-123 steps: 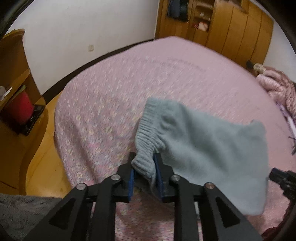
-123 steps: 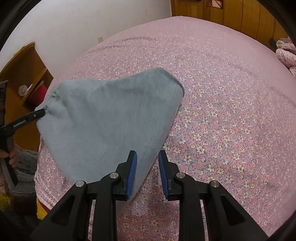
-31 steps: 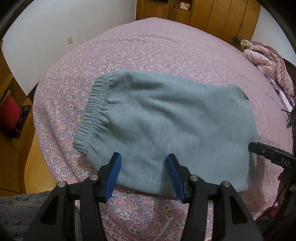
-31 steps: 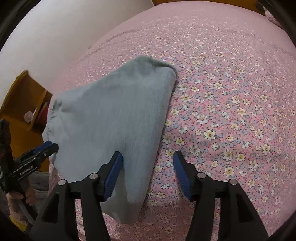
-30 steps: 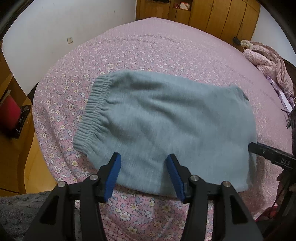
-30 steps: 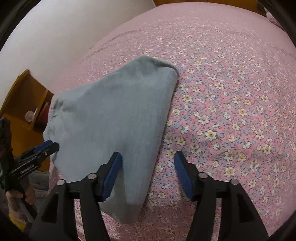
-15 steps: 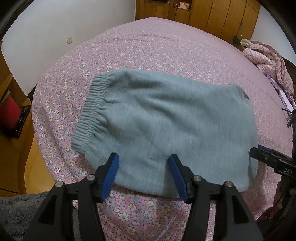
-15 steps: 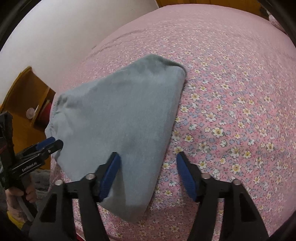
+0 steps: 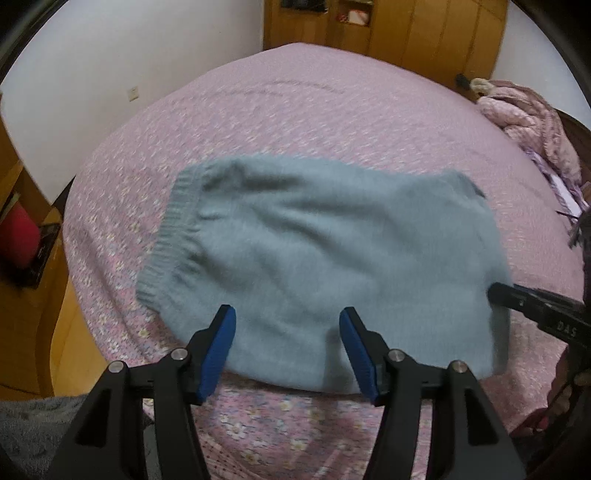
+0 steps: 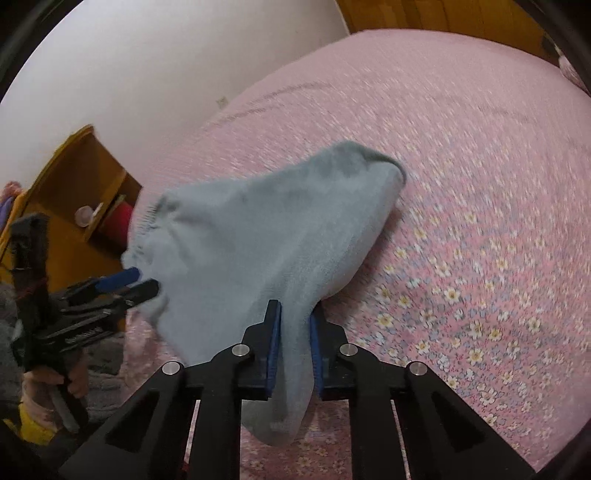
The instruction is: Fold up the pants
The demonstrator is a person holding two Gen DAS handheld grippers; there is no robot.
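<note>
Grey-blue folded pants (image 9: 332, 240) lie on the pink flowered bed (image 9: 295, 110), waistband to the left. My left gripper (image 9: 284, 314) stands open over their near edge, and its pads touch no cloth. It shows again at the left of the right wrist view as the left gripper (image 10: 136, 280), beside the waistband corner. The jaws of my right gripper (image 10: 295, 314) are closing, and their pads pinch the right end of the pants (image 10: 258, 240), which is raised a little off the bed (image 10: 480, 184). In the left wrist view the right gripper (image 9: 495, 295) meets the cloth's right edge.
A wooden wardrobe (image 9: 406, 29) stands beyond the bed. A pink quilted blanket (image 9: 528, 114) is bunched at the far right. A wooden bedside shelf (image 10: 85, 199) with a red thing (image 9: 18, 232) is off the left side. A person's hand (image 10: 48, 380) holds the left tool.
My right gripper's jaws have closed from wide apart onto the right end of the pants and lifted it slightly. The left gripper has stayed open and kept nearly still.
</note>
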